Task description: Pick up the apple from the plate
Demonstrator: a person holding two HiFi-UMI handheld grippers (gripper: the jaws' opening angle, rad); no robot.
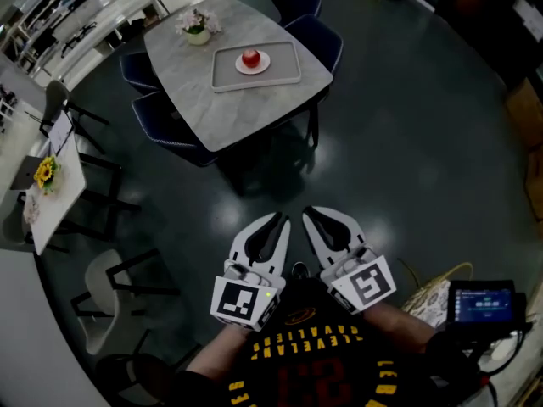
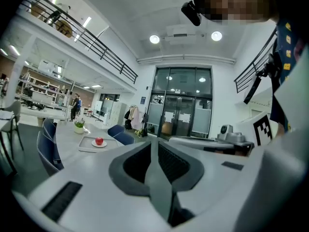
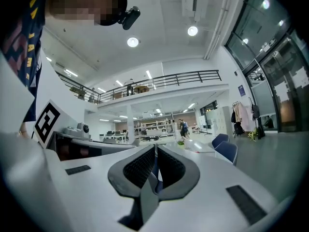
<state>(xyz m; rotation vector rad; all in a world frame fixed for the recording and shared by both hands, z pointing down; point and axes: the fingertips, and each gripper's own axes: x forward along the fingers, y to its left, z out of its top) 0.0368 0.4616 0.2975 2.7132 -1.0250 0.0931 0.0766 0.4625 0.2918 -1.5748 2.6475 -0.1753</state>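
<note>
A red apple (image 1: 251, 58) sits on a small white plate (image 1: 240, 67) inside a grey tray (image 1: 287, 71) on the marble table (image 1: 212, 108), far ahead of me. In the left gripper view the apple (image 2: 99, 140) shows small, on the tray (image 2: 87, 146) at left. My left gripper (image 1: 278, 220) and right gripper (image 1: 312, 213) are held side by side close to my body, well short of the table. On both, the jaws are pressed together with nothing between them (image 2: 154, 142) (image 3: 155, 147).
A flower pot (image 1: 197, 29) stands at the table's far left end. Blue chairs (image 1: 320, 37) (image 1: 161, 119) surround it. A narrow side table with sunflowers (image 1: 44, 173) and a white chair (image 1: 106, 293) stand at left. A device with a lit screen (image 1: 482, 303) is at lower right.
</note>
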